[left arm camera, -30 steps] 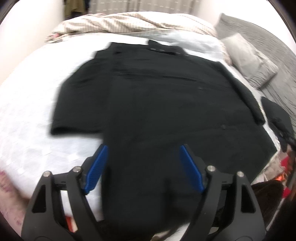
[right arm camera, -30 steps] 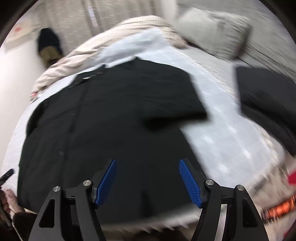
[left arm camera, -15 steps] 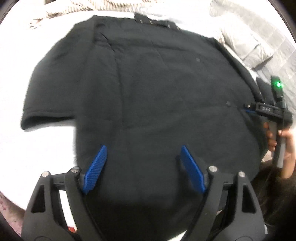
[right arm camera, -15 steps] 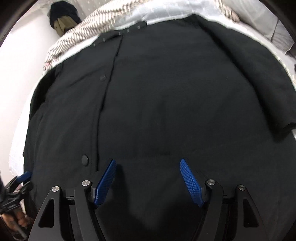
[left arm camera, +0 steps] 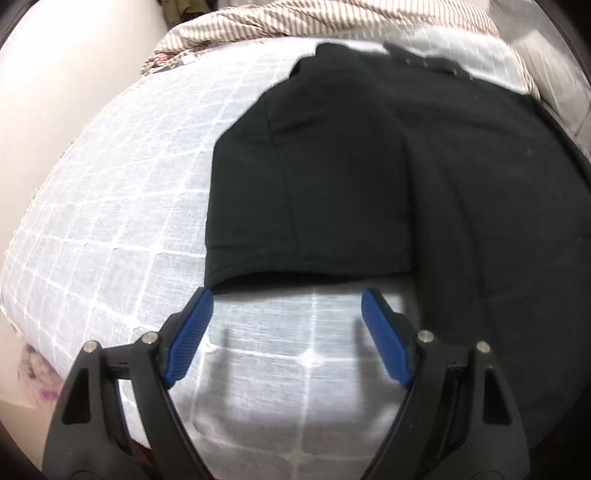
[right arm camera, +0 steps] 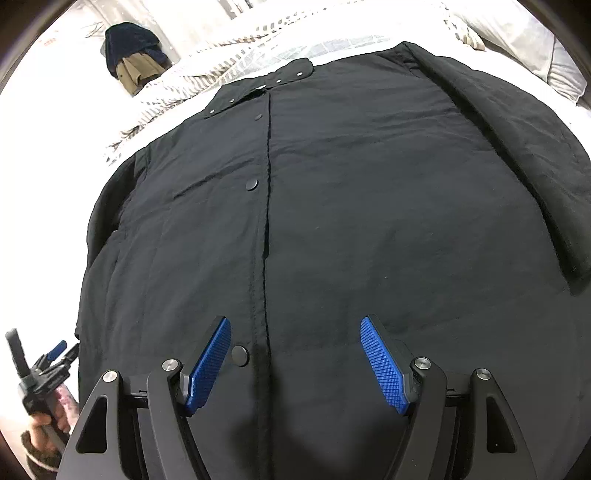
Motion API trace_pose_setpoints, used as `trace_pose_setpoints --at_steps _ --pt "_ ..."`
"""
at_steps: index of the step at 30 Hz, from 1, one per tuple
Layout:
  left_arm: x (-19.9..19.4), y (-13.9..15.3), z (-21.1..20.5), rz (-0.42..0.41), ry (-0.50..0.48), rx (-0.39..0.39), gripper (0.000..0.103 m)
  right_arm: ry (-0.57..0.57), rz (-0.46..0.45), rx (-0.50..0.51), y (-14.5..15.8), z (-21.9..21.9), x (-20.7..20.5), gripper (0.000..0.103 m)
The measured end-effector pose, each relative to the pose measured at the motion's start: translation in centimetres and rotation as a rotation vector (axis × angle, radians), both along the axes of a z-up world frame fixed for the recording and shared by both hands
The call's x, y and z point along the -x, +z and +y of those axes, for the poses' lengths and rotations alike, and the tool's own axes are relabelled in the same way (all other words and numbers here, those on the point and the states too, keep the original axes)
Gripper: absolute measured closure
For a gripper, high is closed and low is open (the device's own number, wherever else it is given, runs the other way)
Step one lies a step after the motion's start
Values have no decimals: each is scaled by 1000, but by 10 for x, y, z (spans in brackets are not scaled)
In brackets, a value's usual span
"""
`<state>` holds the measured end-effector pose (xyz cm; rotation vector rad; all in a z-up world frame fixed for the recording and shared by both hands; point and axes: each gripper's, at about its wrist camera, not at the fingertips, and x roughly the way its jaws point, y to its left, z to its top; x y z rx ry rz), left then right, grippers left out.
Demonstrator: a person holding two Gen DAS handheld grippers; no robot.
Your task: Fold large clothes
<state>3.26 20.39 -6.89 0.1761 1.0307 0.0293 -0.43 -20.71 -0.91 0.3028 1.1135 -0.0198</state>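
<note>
Left gripper [left arm camera: 286, 314], black frame with blue ribbed pads, fills the bottom of the left wrist view. Jaws spread wide, nothing between them, only the pale grey-white grid-patterned bedspread [left arm camera: 110, 206] underneath. Pad tips sit just short of the cuff edge of the coat's left sleeve [left arm camera: 306, 192], which lies flat at frame centre, not touching as far as I can tell.

Right gripper [right arm camera: 295, 350], same build, bottom of the right wrist view. Jaws also spread, empty, poised over the lower front of the large black snap-button coat [right arm camera: 369, 221]. One round snap [right arm camera: 239, 355] sits just inside its left pad. Can't tell if the pads touch the cloth.

The coat is laid front-up on the bed, placket closed and running up the middle of the frame to the collar flap [right arm camera: 266, 83] at the top. Right sleeve [right arm camera: 517, 155] lies along the body at upper right. In the lower left corner of that view, a hand holds the other gripper beside the coat's edge.

Far end: a striped beige duvet [left arm camera: 332, 18] is bunched at the top, a grey pillow [right arm camera: 535, 48] at the upper right.

Progress, my read: the coat is spread and smoothed, no fold made yet. Sleeves still to be brought in, then sides, then hem to collar. Likely first grab is the left sleeve cuff.
</note>
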Motion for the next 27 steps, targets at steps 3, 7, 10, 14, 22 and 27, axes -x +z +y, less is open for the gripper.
trace_pose_setpoints --at_steps 3,7,10,14,22,27 --pt "-7 -17 -11 15 -93 -62 21 -6 16 -4 -2 -1 2 29" --pt "-13 -22 -14 -3 -154 -63 21 -4 32 1 -5 2 2 29" --pt "-21 -21 -8 -7 -151 -32 20 9 36 21 -8 8 -2 29" --pt "-30 -21 -3 -56 -138 21 36 19 44 33 -11 13 -5 29" --pt "-47 30 29 -185 -27 117 96 20 45 41 -11 16 -6 29" --pt "-71 84 85 -321 116 160 98 8 33 49 -10 17 -4 29"
